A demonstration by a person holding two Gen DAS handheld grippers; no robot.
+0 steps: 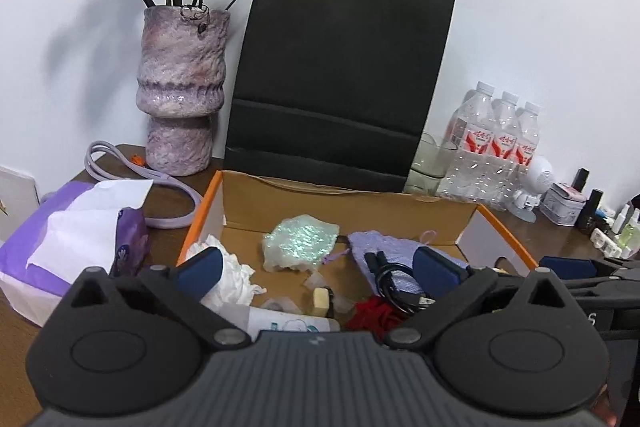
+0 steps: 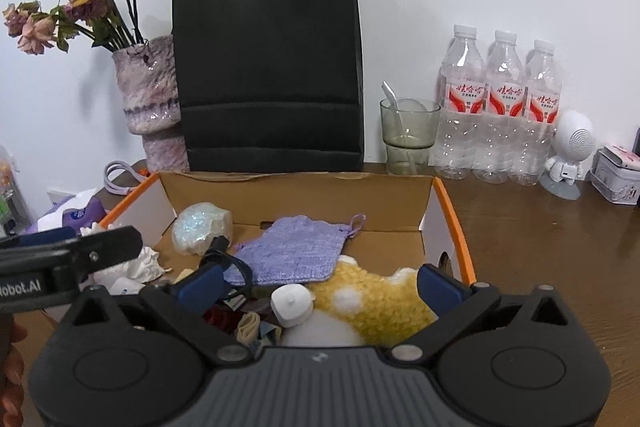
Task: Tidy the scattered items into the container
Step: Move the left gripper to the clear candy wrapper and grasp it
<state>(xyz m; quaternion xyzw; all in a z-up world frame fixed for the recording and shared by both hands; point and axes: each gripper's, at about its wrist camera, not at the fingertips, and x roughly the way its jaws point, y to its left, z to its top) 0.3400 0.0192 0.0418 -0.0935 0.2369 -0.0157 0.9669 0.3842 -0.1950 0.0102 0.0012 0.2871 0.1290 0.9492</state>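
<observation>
An orange-rimmed cardboard box (image 1: 208, 199) (image 2: 452, 211) stands on the brown table. It holds an iridescent green lump (image 1: 298, 241) (image 2: 202, 227), a lilac knitted pouch (image 1: 384, 247) (image 2: 296, 251), a black cable (image 1: 396, 283), crumpled white tissue (image 1: 232, 279), a red thing (image 1: 372, 315), a white cap (image 2: 291, 305) and a yellow-and-white fluffy item (image 2: 376, 303). My left gripper (image 1: 318, 271) hangs over the box, open, with nothing held. My right gripper (image 2: 320, 283) is open above the fluffy item and the cap, not pressing on them. The left gripper's side (image 2: 72, 251) shows at left in the right wrist view.
Behind the box stands a black paper bag (image 1: 336, 79) (image 2: 268, 67), a vase of dried roses (image 1: 182, 87) (image 2: 148, 95), a glass (image 2: 408, 135), three water bottles (image 2: 500, 107), a small white robot figure (image 2: 568, 155) and a tin (image 2: 618, 175). A purple tissue pack (image 1: 76, 239) lies left.
</observation>
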